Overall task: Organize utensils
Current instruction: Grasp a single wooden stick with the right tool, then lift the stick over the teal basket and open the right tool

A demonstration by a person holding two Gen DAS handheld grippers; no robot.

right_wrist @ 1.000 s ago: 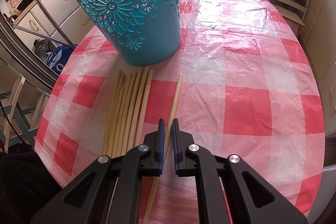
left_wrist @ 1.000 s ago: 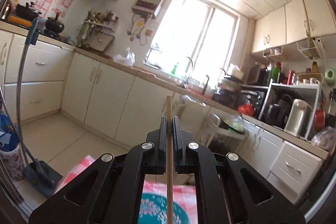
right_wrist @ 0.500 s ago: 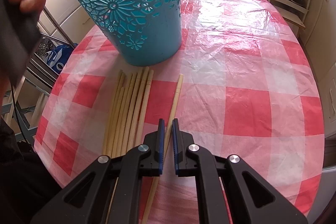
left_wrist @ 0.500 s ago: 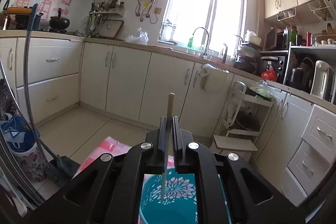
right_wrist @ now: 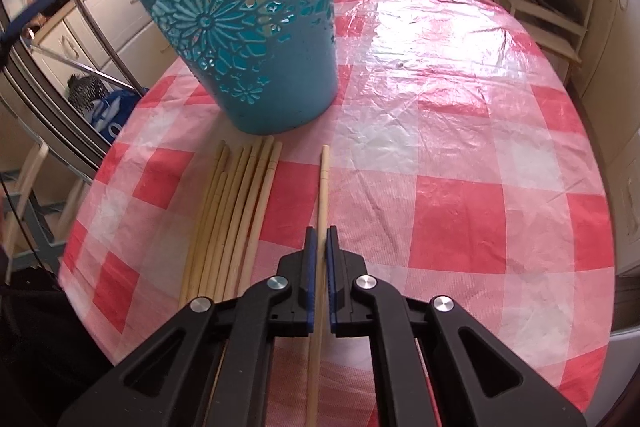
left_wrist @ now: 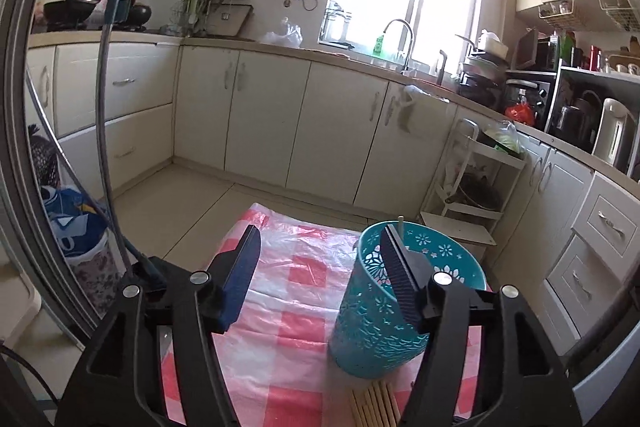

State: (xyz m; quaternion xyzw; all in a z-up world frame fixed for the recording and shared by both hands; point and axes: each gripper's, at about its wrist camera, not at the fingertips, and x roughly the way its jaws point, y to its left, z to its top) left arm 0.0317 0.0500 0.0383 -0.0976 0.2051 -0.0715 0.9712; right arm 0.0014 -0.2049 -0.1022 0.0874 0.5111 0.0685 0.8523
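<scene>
In the left wrist view, the left gripper (left_wrist: 318, 263) no longer pinches the chopstick it held a second ago; its jaws are opening with nothing between them, and 1 chopstick tip (left_wrist: 399, 223) now stands inside the teal basket (left_wrist: 384, 323), seen lower and nearer than before. In the right wrist view, little has changed: the right gripper (right_wrist: 319, 241), angled steeply down, is closed on a single chopstick (right_wrist: 323, 187) lying on the checked tablecloth (right_wrist: 460, 155) in front of the basket (right_wrist: 248, 27), beside the bundle of chopsticks (right_wrist: 236, 211).
</scene>
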